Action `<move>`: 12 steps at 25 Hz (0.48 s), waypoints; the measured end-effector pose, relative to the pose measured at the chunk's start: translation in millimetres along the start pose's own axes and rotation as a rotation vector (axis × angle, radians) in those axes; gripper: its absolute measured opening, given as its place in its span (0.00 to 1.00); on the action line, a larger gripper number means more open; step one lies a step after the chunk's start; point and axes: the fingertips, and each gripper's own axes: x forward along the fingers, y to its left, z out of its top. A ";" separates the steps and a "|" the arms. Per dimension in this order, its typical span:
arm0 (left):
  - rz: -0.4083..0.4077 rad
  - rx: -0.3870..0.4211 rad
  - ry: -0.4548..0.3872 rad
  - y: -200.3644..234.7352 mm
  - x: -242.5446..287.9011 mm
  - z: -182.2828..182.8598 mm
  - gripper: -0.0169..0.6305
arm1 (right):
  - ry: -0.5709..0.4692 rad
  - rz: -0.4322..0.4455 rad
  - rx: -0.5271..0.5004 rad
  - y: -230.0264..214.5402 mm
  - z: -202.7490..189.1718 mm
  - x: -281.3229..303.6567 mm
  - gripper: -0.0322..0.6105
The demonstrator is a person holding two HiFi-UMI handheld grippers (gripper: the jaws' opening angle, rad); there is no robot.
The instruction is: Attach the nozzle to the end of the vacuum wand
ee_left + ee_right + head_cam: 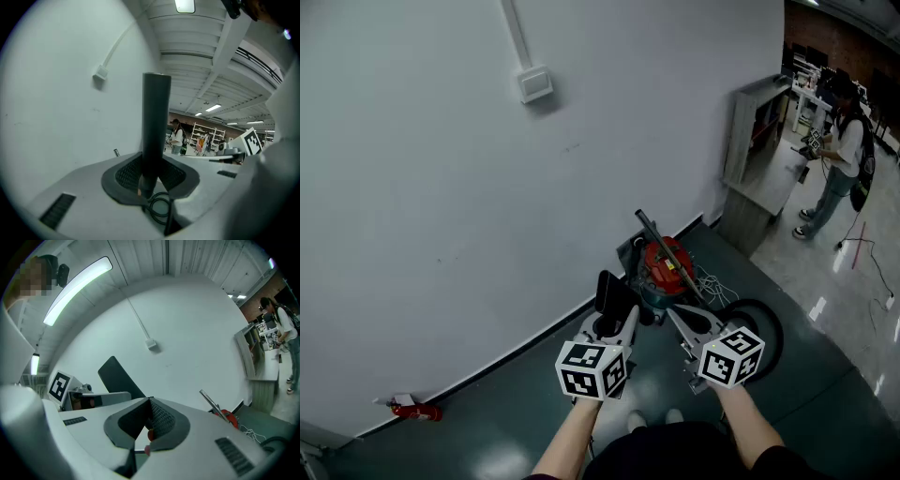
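The dark grey nozzle [156, 126] stands upright between the jaws of my left gripper [150, 180], whose pads press on its lower end. In the head view the nozzle [608, 294] rises from the left gripper [614, 325] just left of the red vacuum cleaner [665, 263]. The metal wand [659, 237] slants up and to the left from the vacuum, with its free end uppermost. My right gripper [677, 317] is beside the vacuum, shut with nothing in it. The right gripper view shows its jaws [149, 423] together, the nozzle [120, 376] to the left and the wand [210, 402] to the right.
The vacuum sits on dark green floor against a white wall bearing a junction box [534, 84]. A black hose [766, 322] and white cable [712, 280] lie to its right. A grey cabinet [757, 159] and a standing person [838, 159] are at back right. A small red object [413, 410] lies by the wall.
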 end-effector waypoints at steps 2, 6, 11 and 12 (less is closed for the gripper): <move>0.011 -0.003 0.002 5.5 0.1 -2.4 0.16 | 0.004 -0.001 0.002 -1.1 -2.3 2.5 0.08; 0.025 -0.013 0.000 16.0 -5.6 -5.6 0.16 | 0.012 -0.012 0.005 0.6 -6.8 6.3 0.08; 0.028 -0.028 -0.002 35.0 -8.8 -8.2 0.16 | 0.005 -0.027 0.013 0.8 -9.7 17.9 0.08; 0.025 -0.033 -0.003 38.2 -9.1 -8.5 0.16 | 0.000 -0.028 0.019 0.8 -9.8 19.5 0.08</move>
